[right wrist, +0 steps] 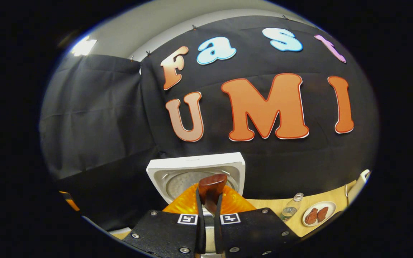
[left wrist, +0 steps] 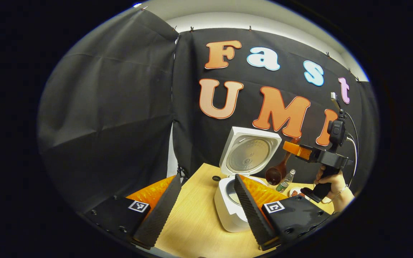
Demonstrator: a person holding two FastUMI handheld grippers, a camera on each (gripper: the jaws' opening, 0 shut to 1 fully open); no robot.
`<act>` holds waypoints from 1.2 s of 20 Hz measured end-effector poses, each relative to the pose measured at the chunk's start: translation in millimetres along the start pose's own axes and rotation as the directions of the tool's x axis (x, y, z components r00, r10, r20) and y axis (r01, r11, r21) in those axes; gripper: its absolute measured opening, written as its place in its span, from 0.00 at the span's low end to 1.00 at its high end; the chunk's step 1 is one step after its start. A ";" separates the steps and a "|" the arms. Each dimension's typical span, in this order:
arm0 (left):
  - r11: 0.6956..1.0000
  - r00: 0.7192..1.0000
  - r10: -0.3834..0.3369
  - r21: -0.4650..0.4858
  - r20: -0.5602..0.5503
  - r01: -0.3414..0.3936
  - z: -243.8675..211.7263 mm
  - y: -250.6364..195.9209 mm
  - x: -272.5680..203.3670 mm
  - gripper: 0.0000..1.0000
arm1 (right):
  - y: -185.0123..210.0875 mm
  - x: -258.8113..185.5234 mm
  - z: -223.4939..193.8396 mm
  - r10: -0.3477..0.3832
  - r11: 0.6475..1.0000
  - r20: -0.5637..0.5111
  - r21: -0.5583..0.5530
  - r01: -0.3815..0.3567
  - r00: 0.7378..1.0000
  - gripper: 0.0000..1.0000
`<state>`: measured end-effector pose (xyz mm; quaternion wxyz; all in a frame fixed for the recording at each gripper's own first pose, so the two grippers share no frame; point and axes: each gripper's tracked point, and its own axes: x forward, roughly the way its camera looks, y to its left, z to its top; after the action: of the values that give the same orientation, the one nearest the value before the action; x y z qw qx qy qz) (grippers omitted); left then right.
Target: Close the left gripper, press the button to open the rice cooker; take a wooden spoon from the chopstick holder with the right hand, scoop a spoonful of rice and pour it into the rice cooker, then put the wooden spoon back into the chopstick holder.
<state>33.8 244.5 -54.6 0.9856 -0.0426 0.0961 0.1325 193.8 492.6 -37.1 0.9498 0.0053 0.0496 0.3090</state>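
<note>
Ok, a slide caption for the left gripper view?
Right gripper holds wooden spoon beside the open rice cooker.

White rice cooker (left wrist: 228, 211), brown wooden spoon (left wrist: 278, 172)

Black cloth wall (left wrist: 113, 107), wood table (left wrist: 195, 222)

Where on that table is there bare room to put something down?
The bare wooden table left of the open rice cooker looks free. Right of the cooker it is crowded: a water bottle, a plate of food and the right claw holding the wooden spoon.
</note>
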 end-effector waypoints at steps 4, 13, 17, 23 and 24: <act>1.000 1.000 0.014 -0.010 0.007 -0.014 2.0 5.9 -4.5 1.00 | 4.7 -5.9 1.0 0.011 0.999 0.006 -0.033 -0.010 1.000 0.08; 1.000 0.999 -0.003 -0.024 0.053 0.004 16.1 -4.1 -13.3 1.00 | -61.0 -52.8 29.1 -0.056 0.986 0.040 0.160 0.049 0.998 0.08; 0.999 0.996 -0.030 -0.023 0.078 0.032 24.9 -18.4 -14.7 1.00 | -117.2 -104.1 35.7 -0.145 0.971 0.058 0.200 0.131 0.988 0.08; 0.997 0.992 -0.070 -0.001 0.100 0.071 31.1 -42.1 -19.8 1.00 | -204.1 -198.6 19.8 -0.302 0.932 0.053 0.225 0.284 0.952 0.09; 0.997 0.992 -0.074 0.005 0.103 0.074 32.4 -44.4 -22.2 1.00 | -217.3 -214.9 15.4 -0.331 0.921 0.048 0.236 0.311 0.942 0.08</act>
<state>30.5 199.8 -15.9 0.9935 -0.0389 0.0432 0.0977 149.9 190.9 -11.1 0.9820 0.1181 0.0430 0.1409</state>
